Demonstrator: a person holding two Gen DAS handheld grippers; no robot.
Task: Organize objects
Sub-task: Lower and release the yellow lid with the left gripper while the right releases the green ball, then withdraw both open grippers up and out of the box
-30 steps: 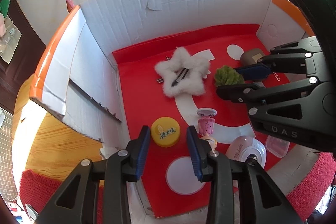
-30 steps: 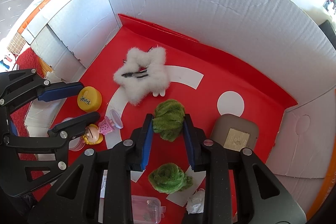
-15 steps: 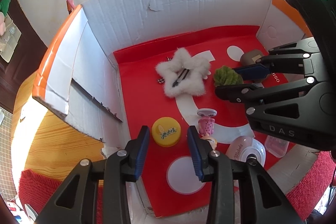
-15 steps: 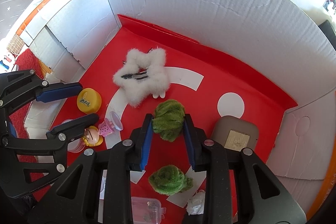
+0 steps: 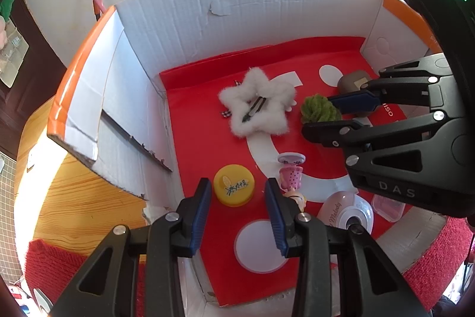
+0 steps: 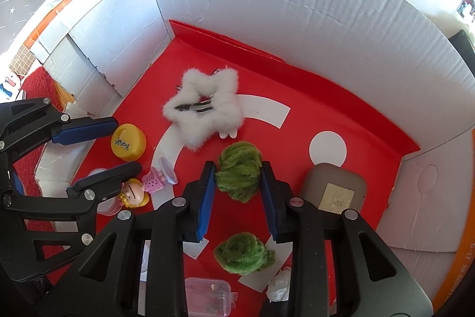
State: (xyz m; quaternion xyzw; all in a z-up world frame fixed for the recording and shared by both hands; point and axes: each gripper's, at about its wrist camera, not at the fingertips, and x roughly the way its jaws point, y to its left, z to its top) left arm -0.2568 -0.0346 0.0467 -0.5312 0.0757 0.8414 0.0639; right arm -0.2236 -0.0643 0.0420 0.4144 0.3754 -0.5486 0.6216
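Note:
My right gripper [image 6: 237, 174] is shut on a fuzzy green ball [image 6: 239, 170] and holds it over the red floor of a cardboard box [image 6: 297, 14]; the ball also shows in the left wrist view [image 5: 319, 108]. A second green ball [image 6: 242, 253] lies nearer me. My left gripper [image 5: 239, 192] is open and empty, hovering just in front of a yellow cap [image 5: 234, 184]. A white fluffy star [image 6: 204, 112] with a black hair clip lies in the middle.
A small doll with a pink dress [image 6: 142, 187], a pink round case [image 5: 346, 213], a clear plastic box [image 6: 209, 297], a grey square case [image 6: 335, 190] and crumpled white paper [image 6: 279, 287] lie on the red floor. White box walls surround the floor on three sides.
Both grippers have barely shifted; the right still grips the green ball, now slightly higher over the floor. Nothing else has moved.

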